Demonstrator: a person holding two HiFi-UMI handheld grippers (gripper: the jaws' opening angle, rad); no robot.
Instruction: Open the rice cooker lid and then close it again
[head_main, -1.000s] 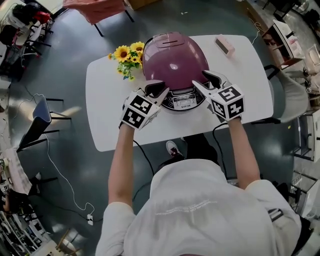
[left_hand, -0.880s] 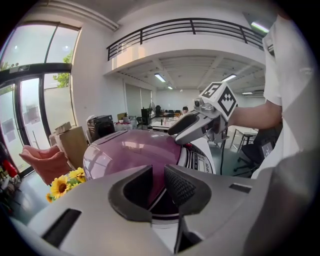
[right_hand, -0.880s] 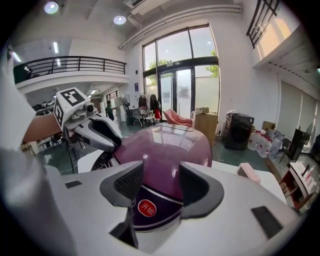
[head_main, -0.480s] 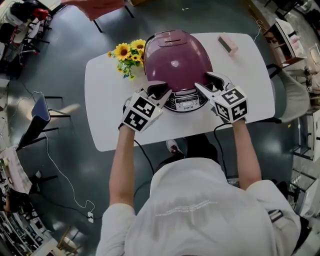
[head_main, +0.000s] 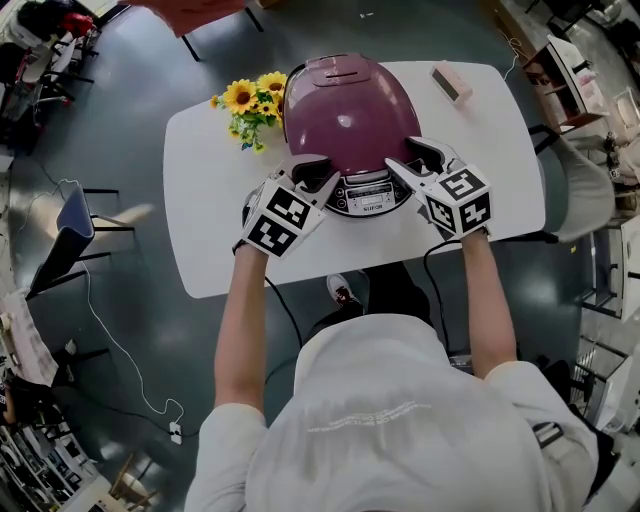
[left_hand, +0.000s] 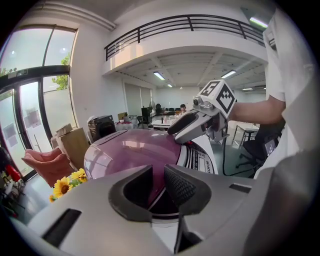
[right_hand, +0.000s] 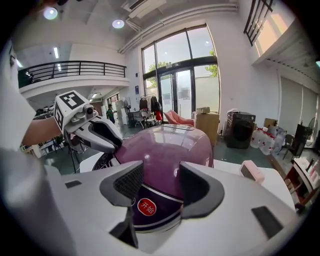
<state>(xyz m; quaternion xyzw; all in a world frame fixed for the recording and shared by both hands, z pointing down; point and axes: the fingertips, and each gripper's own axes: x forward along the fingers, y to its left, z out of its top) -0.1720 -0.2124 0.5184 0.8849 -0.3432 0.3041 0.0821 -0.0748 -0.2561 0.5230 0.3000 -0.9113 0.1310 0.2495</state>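
We count one rice cooker (head_main: 345, 115) on the white table (head_main: 210, 235), standing toward the far edge at about the middle. Its one purple lid (head_main: 350, 95) is down and closed. The control panel (head_main: 368, 200) faces us, and the right gripper view shows one round red button (right_hand: 145, 205) low on the dark front band.

Two claws sit at the cooker's front, one on each side of the panel. The left claw (head_main: 312, 172) is at the front left of the cooker. Its jaws stand only a narrow gap apart and hold nothing; through the gap we see the lid's edge and the dark seam under it. The right claw (head_main: 415, 155) is at the front right. Its jaws have just been opening and now stand wide, with nothing between them; the cooker's front shows beyond the gap. We cannot tell whether either claw touches the cooker's shell.

Apart from the cooker, the table carries two things: one bunch of yellow sunflowers (head_main: 250, 100) just to the cooker's left, and one small pink box (head_main: 450, 84) near the far right corner, well apart from both claws.
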